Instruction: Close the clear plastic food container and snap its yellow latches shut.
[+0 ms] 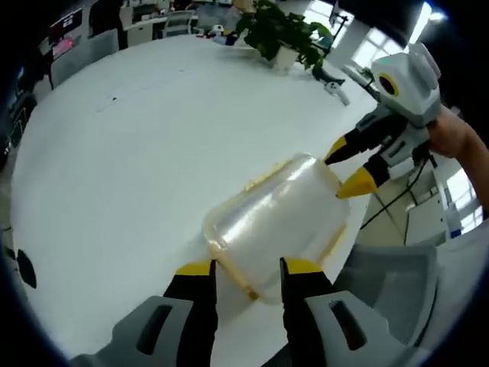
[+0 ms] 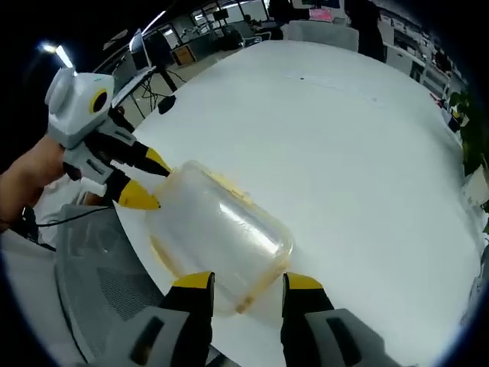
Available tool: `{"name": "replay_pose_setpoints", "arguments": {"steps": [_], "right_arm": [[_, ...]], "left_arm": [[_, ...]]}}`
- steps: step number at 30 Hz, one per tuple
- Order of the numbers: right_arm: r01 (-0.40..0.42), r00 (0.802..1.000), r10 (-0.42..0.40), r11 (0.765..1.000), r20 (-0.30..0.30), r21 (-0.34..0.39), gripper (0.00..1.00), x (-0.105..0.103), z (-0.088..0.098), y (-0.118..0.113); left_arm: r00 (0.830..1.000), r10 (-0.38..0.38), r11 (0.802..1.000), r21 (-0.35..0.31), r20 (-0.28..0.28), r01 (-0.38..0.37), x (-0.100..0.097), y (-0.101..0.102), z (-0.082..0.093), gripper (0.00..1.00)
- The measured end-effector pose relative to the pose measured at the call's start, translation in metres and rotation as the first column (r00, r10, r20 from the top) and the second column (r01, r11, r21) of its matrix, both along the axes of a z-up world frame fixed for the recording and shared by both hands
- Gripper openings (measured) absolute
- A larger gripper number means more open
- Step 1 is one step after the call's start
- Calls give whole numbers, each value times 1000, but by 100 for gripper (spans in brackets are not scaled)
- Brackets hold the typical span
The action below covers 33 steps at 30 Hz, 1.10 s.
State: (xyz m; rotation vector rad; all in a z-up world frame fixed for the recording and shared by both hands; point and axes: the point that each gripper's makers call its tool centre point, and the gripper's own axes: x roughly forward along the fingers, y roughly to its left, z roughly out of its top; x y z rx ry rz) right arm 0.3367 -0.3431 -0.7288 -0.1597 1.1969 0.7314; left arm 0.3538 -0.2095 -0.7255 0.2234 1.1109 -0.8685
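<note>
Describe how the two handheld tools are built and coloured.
Each tool has grey moulded bodies carrying black jaws capped with yellow tips. Seen from the left gripper view, the right tool has a white-grey housing and a black cable. The left tool looks the same.

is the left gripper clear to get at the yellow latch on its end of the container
Probably yes. The left gripper sits open right at the near end of the clear food container, and the yellow latch lies between its jaws with nothing in the way. The right gripper is at the opposite end.
</note>
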Motion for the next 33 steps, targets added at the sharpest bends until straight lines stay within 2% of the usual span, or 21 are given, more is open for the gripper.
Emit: {"name": "replay_pose_setpoints", "arguments": {"steps": [3, 5, 13, 16, 19, 26, 30, 33], "right_arm": [[-9, 1000, 10, 1000, 23, -12, 32, 4, 2, -2], [-48, 998, 49, 998, 38, -30, 32, 3, 4, -2], [-94, 994, 96, 995, 51, -30, 33, 5, 5, 2], [-166, 983, 171, 983, 61, -76, 34, 5, 3, 0], [-180, 981, 184, 981, 62, -75, 33, 5, 3, 0], [-239, 967, 246, 966, 69, -103, 33, 5, 4, -7], [-297, 951, 303, 950, 55, -93, 33, 0, 4, -6], [-336, 938, 342, 936, 49, -103, 32, -2, 3, -7]], "left_arm": [[999, -35, 999, 8, 5, 35, 0, 0, 1, 31], [998, -54, 998, 21, 18, 54, 2, 2, 2, 29], [993, -114, 993, 20, 42, 113, 3, -2, 8, 30], [989, -141, 990, 19, 44, 140, 2, -5, 10, 30], [983, -177, 983, 56, 47, 174, 1, -2, 8, 30], [973, -229, 972, 58, 45, 226, -1, -3, 9, 30], [956, -288, 956, 75, 46, 284, -5, -4, 8, 29], [933, -354, 933, 93, 69, 348, -6, -5, 9, 29]]}}
